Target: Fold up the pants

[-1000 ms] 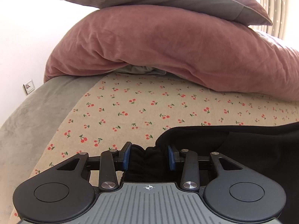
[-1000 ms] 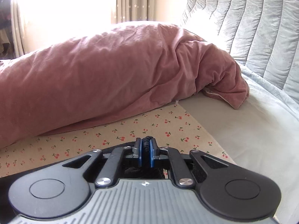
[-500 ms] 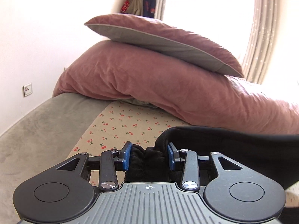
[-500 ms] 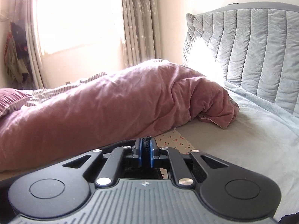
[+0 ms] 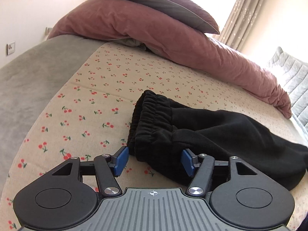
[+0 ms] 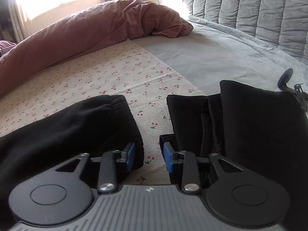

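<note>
Black pants [image 5: 202, 134] lie folded on the cherry-print cloth [image 5: 92, 104], with the elastic waistband [image 5: 152, 115] facing my left gripper. My left gripper [image 5: 154, 162] is open, its blue pads on either side of the near corner of the waistband. In the right wrist view the pants [image 6: 67, 127] lie at the left and a stack of folded black garments [image 6: 240, 123] at the right. My right gripper [image 6: 148, 156] is open over the bare cloth between them, and holds nothing.
A pink duvet [image 5: 173, 44] and a pillow [image 5: 163, 2] lie along the far side of the bed. A grey blanket [image 5: 28, 80] lies at the left. A pale sheet [image 6: 221, 57] and quilted headboard [image 6: 250, 13] are at the right. A small dark object [image 6: 288, 84] sits behind the stack.
Both grippers have opened and let go of the pants, which now lie on the cloth. Both grippers have dropped from the raised position and point down at the bed.
</note>
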